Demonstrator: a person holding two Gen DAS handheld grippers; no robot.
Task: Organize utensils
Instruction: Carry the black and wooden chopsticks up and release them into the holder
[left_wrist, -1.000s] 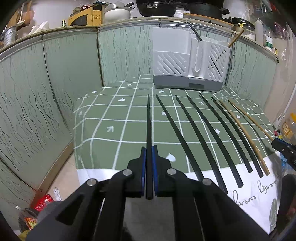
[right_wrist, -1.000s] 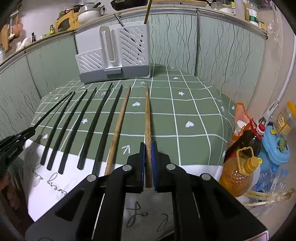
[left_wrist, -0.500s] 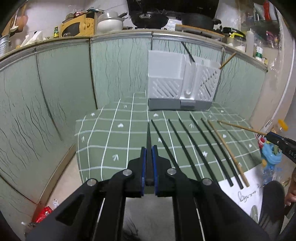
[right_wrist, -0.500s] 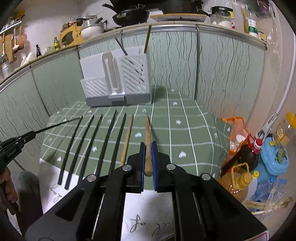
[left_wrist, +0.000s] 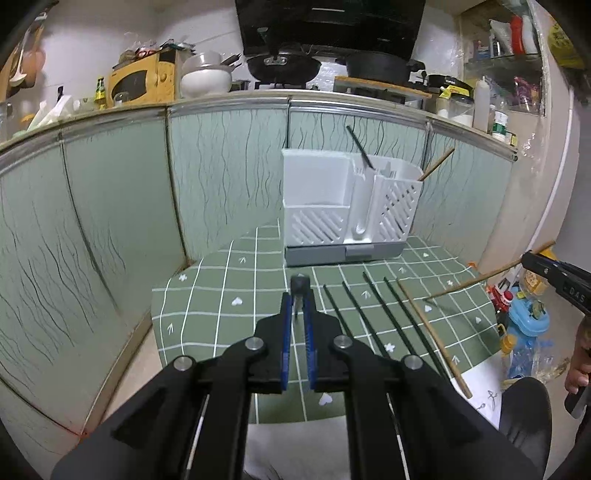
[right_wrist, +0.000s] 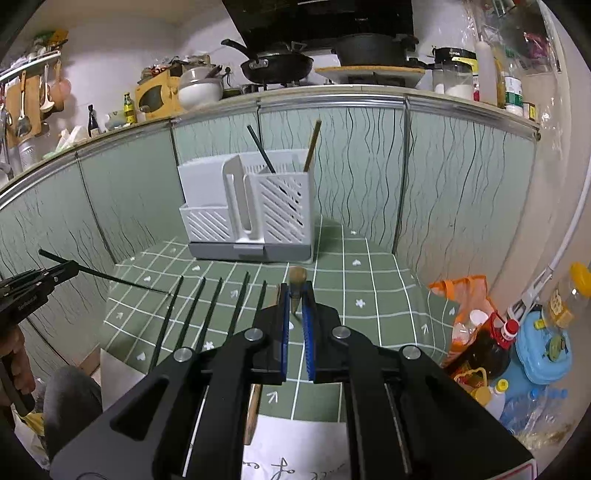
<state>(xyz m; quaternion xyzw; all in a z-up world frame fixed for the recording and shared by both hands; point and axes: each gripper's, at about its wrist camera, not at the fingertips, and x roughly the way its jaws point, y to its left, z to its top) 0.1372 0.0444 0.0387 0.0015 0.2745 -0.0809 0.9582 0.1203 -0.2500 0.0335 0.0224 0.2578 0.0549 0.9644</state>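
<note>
My left gripper (left_wrist: 297, 314) is shut on a black chopstick (left_wrist: 299, 285), held above the table and seen end-on. In the right wrist view that chopstick (right_wrist: 110, 277) points down to the right. My right gripper (right_wrist: 296, 314) is shut on a wooden chopstick (right_wrist: 297, 275), also lifted; in the left wrist view it (left_wrist: 480, 275) slants over the table. Several black chopsticks (left_wrist: 369, 317) and one wooden chopstick (left_wrist: 432, 328) lie in a row on the green checked cloth (left_wrist: 221, 306). A white utensil holder (left_wrist: 347, 210) stands at the back with one black and one wooden chopstick in it.
Green panelled walls (left_wrist: 110, 206) enclose the table on the left and back. Bottles and a blue container (right_wrist: 539, 347) crowd the floor at the right. White paper (right_wrist: 295, 443) covers the table's near edge. A counter with pots (right_wrist: 280, 66) runs above.
Both grippers have risen and pulled back, each lifting its chopstick off the cloth. The chopsticks now tilt in the air instead of lying in the row.
</note>
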